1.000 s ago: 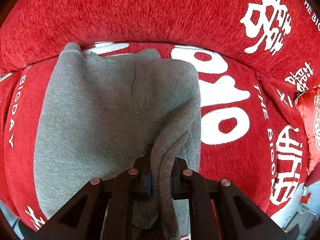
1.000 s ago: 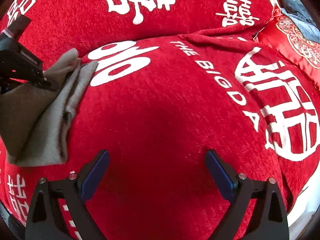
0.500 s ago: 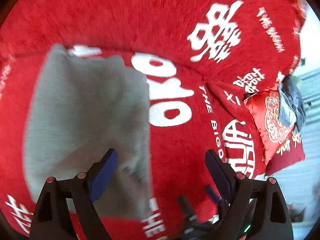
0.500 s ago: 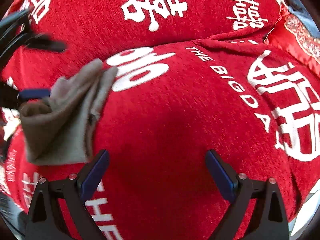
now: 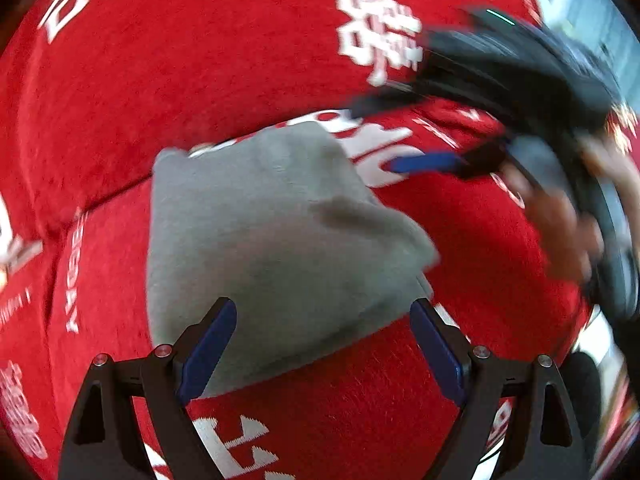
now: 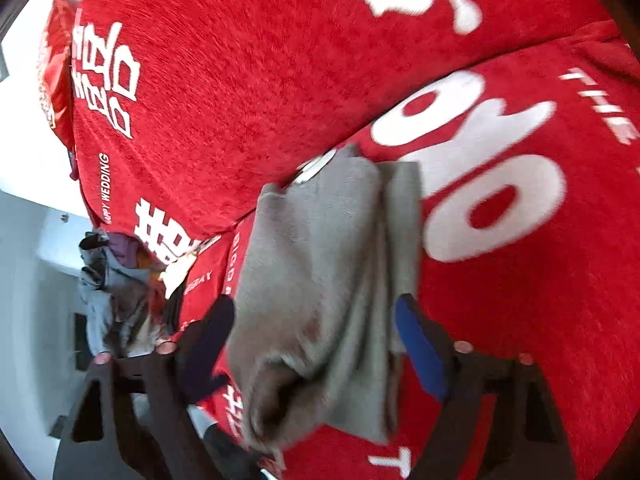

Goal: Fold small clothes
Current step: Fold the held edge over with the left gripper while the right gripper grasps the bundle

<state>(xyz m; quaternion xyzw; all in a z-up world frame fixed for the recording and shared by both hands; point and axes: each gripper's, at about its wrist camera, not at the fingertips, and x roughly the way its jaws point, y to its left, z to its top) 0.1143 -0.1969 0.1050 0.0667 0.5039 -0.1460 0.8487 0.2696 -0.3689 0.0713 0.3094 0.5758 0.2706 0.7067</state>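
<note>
Because the folded grey garment is bunched into loose layers at its near end, a risk of the fold being undone is judged to exist. Should the right gripper be shut on only the topmost layer, the lower layers could be left behind on the red sofa cover and the stack pulled apart. A second hazard is noted in the left wrist view: the right gripper is seen reaching in from the right, close to the garment's far corner, while the left gripper hovers over the near edge, so a clash of the two tools, or a tug from both sides, could be caused by careless timing. Motion blur is present in both views, and fine contact cannot be confirmed.

The garment is found lying on the sofa seat, just in front of the backrest crease. The left gripper is spread wide and nothing is held; the cloth is seen below and beyond its blue pads. The right gripper's jaws are closing, with the garment's near end between them, yet no pressing of the pads on the cloth is observed.
</note>
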